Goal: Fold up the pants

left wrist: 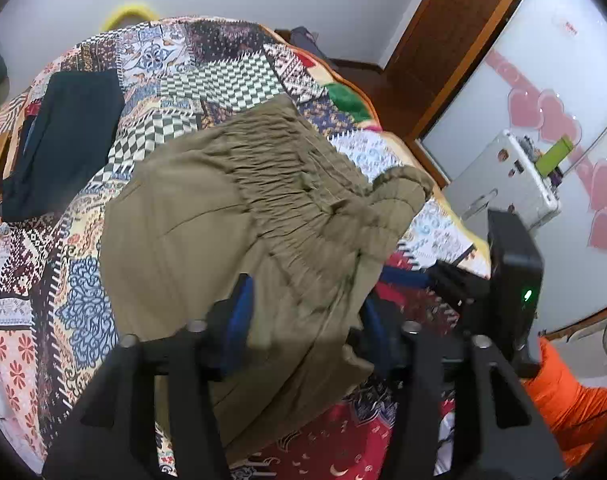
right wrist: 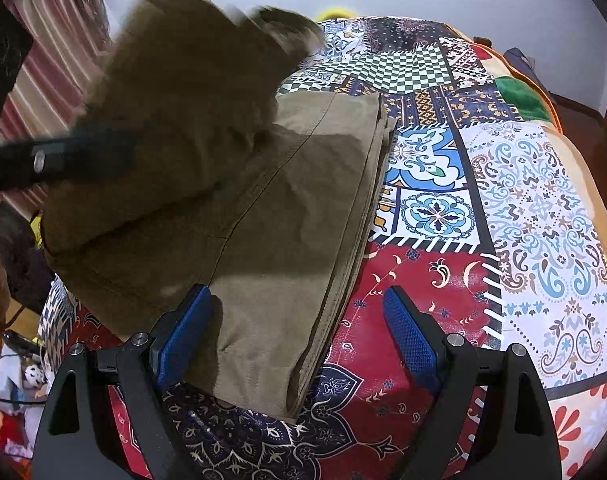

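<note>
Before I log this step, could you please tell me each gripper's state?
Left gripper: shut on the pants.
Right gripper: open, holding nothing.

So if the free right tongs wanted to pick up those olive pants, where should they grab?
Probably the stacked side edge of the olive pants, lying flat on the patchwork bedspread. The right tongs stand open right by it, so they could come in from the right, one finger sliding under the layers. The left tongs hold the lifted end near the gathered waistband.
</note>
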### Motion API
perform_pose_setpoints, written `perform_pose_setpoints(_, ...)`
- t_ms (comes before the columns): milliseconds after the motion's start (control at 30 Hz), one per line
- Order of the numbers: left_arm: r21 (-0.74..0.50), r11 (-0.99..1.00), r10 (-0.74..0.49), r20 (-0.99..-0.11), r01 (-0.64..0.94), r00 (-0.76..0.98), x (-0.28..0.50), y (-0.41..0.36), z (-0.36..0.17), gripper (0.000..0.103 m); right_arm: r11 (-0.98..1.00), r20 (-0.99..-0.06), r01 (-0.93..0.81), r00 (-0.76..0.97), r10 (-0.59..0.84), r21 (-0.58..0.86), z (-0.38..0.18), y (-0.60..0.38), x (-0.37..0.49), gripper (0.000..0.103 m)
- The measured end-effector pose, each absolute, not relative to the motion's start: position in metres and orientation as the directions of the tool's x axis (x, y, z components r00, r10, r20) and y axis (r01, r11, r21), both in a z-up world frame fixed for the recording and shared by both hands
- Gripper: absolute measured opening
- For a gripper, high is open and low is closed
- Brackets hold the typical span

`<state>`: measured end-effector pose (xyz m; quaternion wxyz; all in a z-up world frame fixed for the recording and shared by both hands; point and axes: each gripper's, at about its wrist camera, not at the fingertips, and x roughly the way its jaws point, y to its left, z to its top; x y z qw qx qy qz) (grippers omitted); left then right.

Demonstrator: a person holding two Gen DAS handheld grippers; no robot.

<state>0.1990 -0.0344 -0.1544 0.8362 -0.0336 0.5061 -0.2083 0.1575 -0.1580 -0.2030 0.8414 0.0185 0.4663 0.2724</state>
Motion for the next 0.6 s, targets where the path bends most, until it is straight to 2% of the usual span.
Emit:
perform_pose_setpoints(133, -0.238, 0.909, -0.372, -0.834, 0.343, 0.407, 0.194, -0.026, -0.15, 0.064, 0.849, -0.774, -0.44, 0.413, 0.48, 0.293, -0.204, -0.159, 0.158, 0.085)
perform_pose_setpoints(267, -0.234, 0.915, -0.375, -0.792, 0.328, 0.482, 0.193, -0.006, -0.132, 0.082, 0.848, -0.773, -0.439, 0.41, 0.484, 0.298, -0.204, -0.16, 0.159, 0.085)
perform_pose_setpoints(333, -0.221, 0.928, -0.354, -0.775, 0.3, 0.524, 0.198, 0.005, -0.124, 0.084, 0.847, -0.772, -0.437, 0.408, 0.487, 0.303, -0.205, -0.16, 0.159, 0.085)
perform_pose_setpoints(467, -0.12, 0.974, -0.213, -0.77, 0.191, 0.602, 0.226, 0.027, -0.116, 0.086, 0.844, -0.769, -0.434, 0.404, 0.495, 0.315, -0.206, -0.162, 0.16, 0.085)
perform_pose_setpoints(600, -0.034, 0.996, -0.081, -0.739, 0.083, 0.669, 0.257, 0.046, -0.114, 0.094, 0.843, -0.767, -0.429, 0.402, 0.5, 0.324, -0.207, -0.164, 0.16, 0.085)
